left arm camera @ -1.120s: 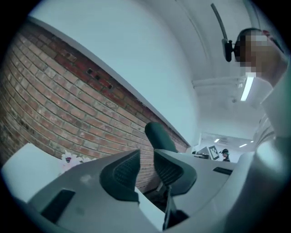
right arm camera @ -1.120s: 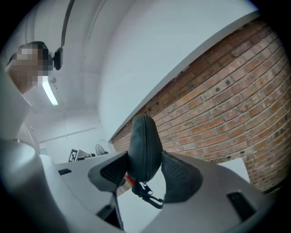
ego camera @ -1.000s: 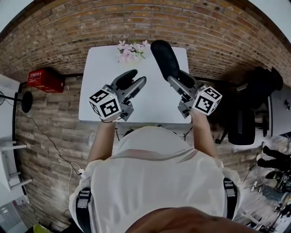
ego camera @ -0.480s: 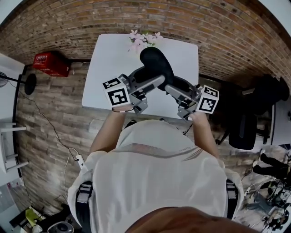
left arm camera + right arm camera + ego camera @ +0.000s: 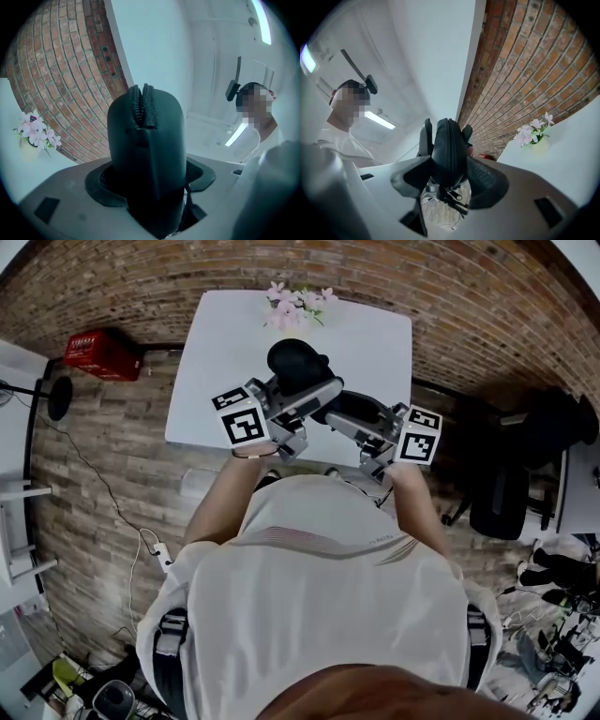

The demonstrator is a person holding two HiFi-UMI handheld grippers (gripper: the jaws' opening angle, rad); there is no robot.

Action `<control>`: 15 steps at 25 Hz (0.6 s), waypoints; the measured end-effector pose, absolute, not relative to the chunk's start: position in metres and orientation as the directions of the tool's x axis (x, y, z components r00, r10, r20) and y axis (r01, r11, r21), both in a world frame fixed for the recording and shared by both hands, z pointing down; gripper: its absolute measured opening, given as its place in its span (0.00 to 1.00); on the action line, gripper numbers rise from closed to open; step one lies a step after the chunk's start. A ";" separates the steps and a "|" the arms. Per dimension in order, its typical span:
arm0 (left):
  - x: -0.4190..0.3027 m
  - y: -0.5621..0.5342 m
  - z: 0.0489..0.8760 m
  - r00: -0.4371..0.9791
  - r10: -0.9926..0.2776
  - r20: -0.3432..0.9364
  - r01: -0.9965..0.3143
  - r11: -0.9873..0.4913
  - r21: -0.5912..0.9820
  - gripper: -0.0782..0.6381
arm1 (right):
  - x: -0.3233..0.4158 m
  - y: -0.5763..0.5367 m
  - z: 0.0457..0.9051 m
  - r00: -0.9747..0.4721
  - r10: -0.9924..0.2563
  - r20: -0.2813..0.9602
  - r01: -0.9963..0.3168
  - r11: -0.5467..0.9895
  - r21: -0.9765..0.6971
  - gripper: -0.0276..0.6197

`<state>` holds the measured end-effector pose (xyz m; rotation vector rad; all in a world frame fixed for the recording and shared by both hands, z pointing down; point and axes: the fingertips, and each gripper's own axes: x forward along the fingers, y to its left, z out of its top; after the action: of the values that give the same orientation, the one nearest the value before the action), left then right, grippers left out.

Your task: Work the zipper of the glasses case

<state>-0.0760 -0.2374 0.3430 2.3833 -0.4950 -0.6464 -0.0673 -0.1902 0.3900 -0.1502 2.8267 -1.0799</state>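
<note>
The right gripper [image 5: 449, 176] is clamped on the near end of the black oval zippered glasses case [image 5: 145, 140]. The left gripper [image 5: 150, 183] has its jaws wide apart around the case, not pressing. I think an off-centre closing of the left could twist the case loose.

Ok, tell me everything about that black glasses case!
The glasses case is black, long and round-ended, with a matte shell. A toothed zipper runs along its edge. It is held up in the air over the white table, not resting on it. The right gripper clamps one end; the left gripper's jaws stand wide around the other end.
</note>
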 end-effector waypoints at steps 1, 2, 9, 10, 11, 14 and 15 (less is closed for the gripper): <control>-0.076 -0.237 0.344 0.813 -0.483 -0.324 -0.182 -0.741 0.646 0.55 | -0.068 -0.189 0.391 -0.990 -0.127 -0.065 -0.052 0.742 -0.668 0.48; -0.075 -0.236 0.345 0.818 -0.477 -0.320 -0.180 -0.742 0.646 0.55 | -0.068 -0.188 0.392 -0.991 -0.122 -0.061 -0.050 0.742 -0.668 0.48; -0.070 -0.234 0.347 0.823 -0.477 -0.308 -0.188 -0.741 0.644 0.49 | -0.068 -0.183 0.393 -0.994 -0.106 -0.032 -0.059 0.750 -0.659 0.49; -0.071 -0.233 0.346 0.820 -0.479 -0.314 -0.186 -0.742 0.644 0.49 | -0.068 -0.183 0.392 -0.994 -0.106 -0.029 -0.062 0.755 -0.653 0.49; -0.072 -0.233 0.345 0.817 -0.479 -0.321 -0.183 -0.743 0.644 0.48 | -0.069 -0.183 0.391 -0.994 -0.106 -0.027 -0.063 0.760 -0.646 0.49; -0.075 -0.234 0.342 0.813 -0.472 -0.341 -0.170 -0.752 0.637 0.48 | -0.070 -0.183 0.389 -0.994 -0.108 -0.011 -0.078 0.786 -0.613 0.50; -0.075 -0.233 0.343 0.813 -0.470 -0.343 -0.170 -0.755 0.633 0.48 | -0.069 -0.183 0.389 -0.994 -0.111 -0.002 -0.088 0.797 -0.598 0.50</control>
<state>-0.0752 -0.2335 0.3428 2.3949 -0.4699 -0.6609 -0.0688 -0.1833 0.3891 -0.1628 2.9427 -0.9767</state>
